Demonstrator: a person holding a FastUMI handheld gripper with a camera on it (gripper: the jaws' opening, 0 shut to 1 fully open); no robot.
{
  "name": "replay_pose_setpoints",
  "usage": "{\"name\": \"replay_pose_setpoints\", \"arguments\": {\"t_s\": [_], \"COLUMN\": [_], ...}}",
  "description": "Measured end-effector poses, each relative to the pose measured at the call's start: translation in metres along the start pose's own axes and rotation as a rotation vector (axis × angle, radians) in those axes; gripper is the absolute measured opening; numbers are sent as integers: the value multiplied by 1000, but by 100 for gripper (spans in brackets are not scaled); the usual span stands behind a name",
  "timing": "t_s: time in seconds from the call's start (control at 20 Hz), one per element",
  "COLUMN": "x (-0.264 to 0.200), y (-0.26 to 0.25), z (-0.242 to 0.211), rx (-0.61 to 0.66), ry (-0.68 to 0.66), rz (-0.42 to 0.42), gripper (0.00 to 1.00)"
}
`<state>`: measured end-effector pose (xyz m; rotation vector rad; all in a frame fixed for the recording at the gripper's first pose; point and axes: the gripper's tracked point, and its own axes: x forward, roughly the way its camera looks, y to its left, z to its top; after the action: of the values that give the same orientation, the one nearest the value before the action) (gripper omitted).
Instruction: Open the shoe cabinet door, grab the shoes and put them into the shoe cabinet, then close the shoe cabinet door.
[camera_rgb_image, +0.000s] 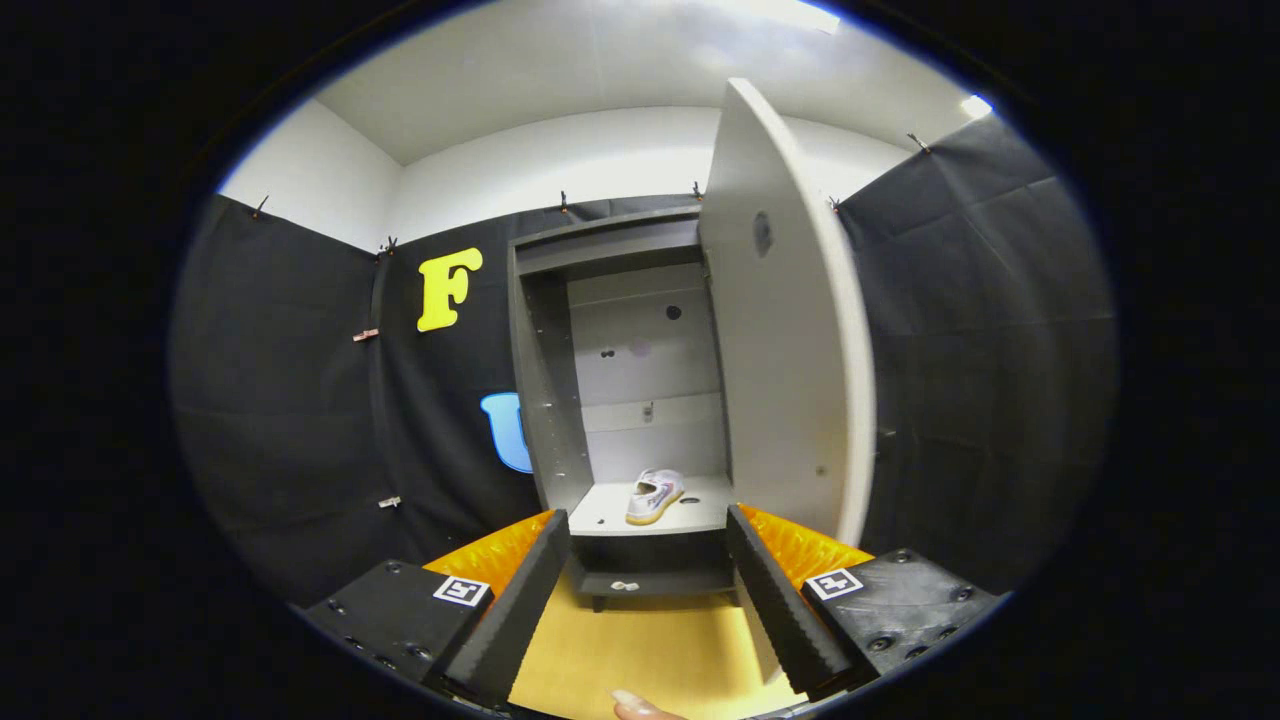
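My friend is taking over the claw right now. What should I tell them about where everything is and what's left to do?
Claw: open, holding nothing, fingers spread apart and aimed at the shoe cabinet.
Cabinet door: swung wide open, standing ahead of the right finger.
Shoe: a white sneaker sitting on the cabinet's lower shelf, beyond the fingers, not touched.
Done: door opened, a shoe placed inside.
Left: push the door shut. I cannot tell whether another shoe waits somewhere.
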<state>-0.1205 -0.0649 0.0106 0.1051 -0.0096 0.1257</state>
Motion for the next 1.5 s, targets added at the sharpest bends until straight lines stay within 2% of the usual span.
{"name": "replay_pose_setpoints", "arguments": {"t_s": [0.25,0.5,0.7,1.1,1.5], "x": [-14,1,23,69,79], "y": [-80,-148,-178,-175,-152], "z": [4,7,1,-19,-23], "rx": [-27,4,33,23,43], "ry": [5,14,25,92,83], "rz": [-26,-69,-65,36,74], "gripper": [98,98,98,98,98]}}
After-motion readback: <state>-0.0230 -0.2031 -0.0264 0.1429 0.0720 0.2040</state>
